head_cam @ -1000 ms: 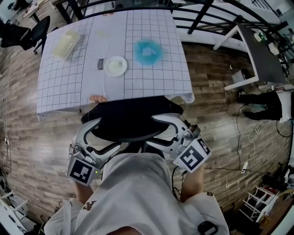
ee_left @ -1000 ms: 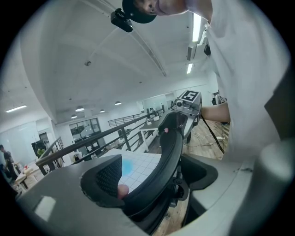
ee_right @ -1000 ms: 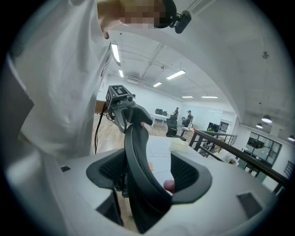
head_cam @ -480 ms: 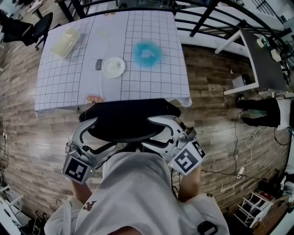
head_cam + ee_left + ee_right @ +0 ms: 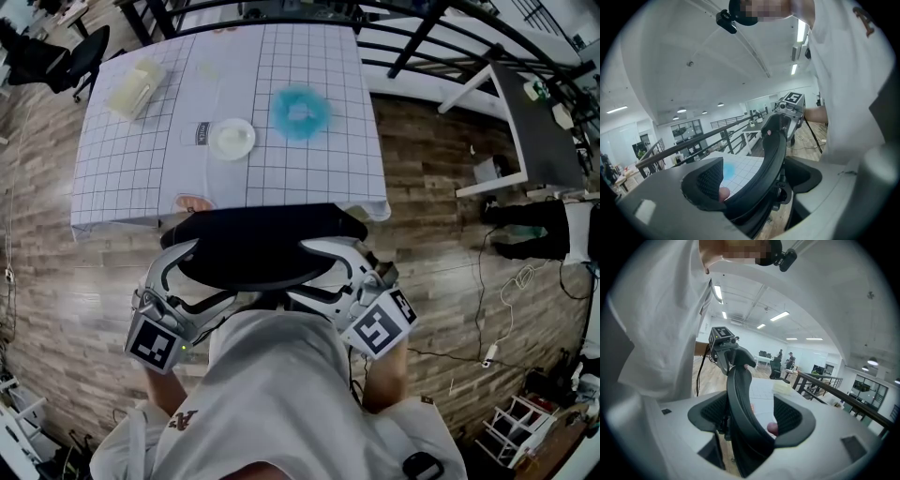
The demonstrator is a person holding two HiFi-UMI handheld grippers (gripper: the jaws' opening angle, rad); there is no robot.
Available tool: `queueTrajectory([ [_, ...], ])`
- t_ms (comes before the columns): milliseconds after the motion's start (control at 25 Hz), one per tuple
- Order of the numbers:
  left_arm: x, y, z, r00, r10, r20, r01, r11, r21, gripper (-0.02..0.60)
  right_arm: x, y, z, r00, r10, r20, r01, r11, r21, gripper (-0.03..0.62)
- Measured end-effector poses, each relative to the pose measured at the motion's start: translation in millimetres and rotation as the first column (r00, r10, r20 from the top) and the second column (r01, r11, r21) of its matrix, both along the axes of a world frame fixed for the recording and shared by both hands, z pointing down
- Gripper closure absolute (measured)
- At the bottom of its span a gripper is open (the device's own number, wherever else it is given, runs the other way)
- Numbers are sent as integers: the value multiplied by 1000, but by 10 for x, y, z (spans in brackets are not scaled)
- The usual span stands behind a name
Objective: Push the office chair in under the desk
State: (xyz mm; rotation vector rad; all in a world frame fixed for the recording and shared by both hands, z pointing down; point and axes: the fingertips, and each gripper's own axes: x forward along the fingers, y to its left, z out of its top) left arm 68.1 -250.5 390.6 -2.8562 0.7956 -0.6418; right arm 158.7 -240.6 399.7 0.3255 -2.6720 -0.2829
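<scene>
On the desk we see a beige box at its far-left corner, a white dish at mid-desk and a blue fluffy pad further right; we cannot make out their contents. The office chair stands at the desk's near edge, with our left tongs and right tongs each clamped on its backrest. Only the gripper views show that rim between the jaws.

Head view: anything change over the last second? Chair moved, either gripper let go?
Almost nothing. The left gripper and right gripper drifted slightly left in the picture together with the chair backrest, which may just be head motion. Neither let go: both stay shut on the backrest, whose top edge stays at the desk's near edge. The white plate and blue item kept their places.
</scene>
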Motion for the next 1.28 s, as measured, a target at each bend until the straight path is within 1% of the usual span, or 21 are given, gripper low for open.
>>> queueTrajectory([
  [200, 10, 42, -18, 1000, 5, -7, -4, 1000, 11, 175, 12, 39, -3, 1000, 9, 3, -9, 1000, 14, 276],
  [320, -5, 102, -57, 999, 22, -33, -22, 1000, 6, 181, 12, 85, -7, 1000, 13, -8, -13, 1000, 6, 278],
  [400, -28, 145, -83, 998, 19, -58, -20, 1000, -12, 203, 26, 120, -32, 1000, 15, 1, -14, 1000, -13, 281],
  [440, -48, 157, -113, 997, 5, -82, -6, 1000, -18, 227, 36, 140, -65, 1000, 15, 18, -14, 1000, -25, 297],
  [480, -78, 157, -170, 992, -20, -121, 18, 1000, -18, 269, 48, 161, -117, 999, 15, 44, -14, 999, -33, 324],
  [520, -112, 149, -257, 983, -47, -175, 46, 999, -10, 401, 65, 178, -188, 997, 16, 75, -13, 999, -34, 340],
  [560, -138, 137, -359, 971, -64, -230, 67, 998, 5, 445, 87, 188, -269, 994, 17, 108, -14, 999, -29, 370],
  [600, -154, 125, -451, 960, -70, -270, 80, 996, 25, 457, 114, 189, -352, 990, 22, 143, -19, 1000, -23, 375],
  [640, -162, 110, -520, 954, -71, -290, 89, 995, 47, 489, 142, 178, -433, 983, 31, 179, -29, 999, -16, 392],
  [680, -160, 89, -569, 953, -71, -296, 95, 993, 70, 522, 169, 154, -513, 976, 42, 216, -42, 999, -7, 419],
  [720, -148, 63, -606, 952, -69, -298, 100, 991, 89, 549, 190, 118, -591, 966, 54, 252, -57, 998, 4, 424],
  [760, -129, 36, -635, 952, -68, -299, 104, 989, 105, 567, 203, 73, -658, 957, 67, 283, -74, 997, 17, 445],
  [800, -107, 9, -660, 952, -69, -300, 108, 987, 117, 573, 205, 25, -711, 949, 80, 306, -93, 995, 30, 464],
  [880, -73, -43, -694, 952, -76, -298, 121, 983, 135, 578, 183, -67, -762, 939, 107, 327, -131, 990, 54, 476],
  [1000, -52, -142, -706, 944, -113, -309, 162, 977, 138, 578, 136, -182, -756, 926, 157, 344, -186, 981, 53, 560],
  [1120, -46, -216, -675, 932, -161, -324, 208, 971, 117, 578, 94, -235, -682, 917, 193, 349, -213, 977, 20, 568],
  [1160, -42, -231, -662, 929, -174, -328, 220, 970, 108, 578, 89, -248, -648, 915, 206, 346, -221, 975, 4, 589],
  [1280, -41, -255, -631, 918, -203, -341, 243, 967, 80, 578, 89, -289, -531, 908, 261, 328, -254, 965, -64, 591],
])
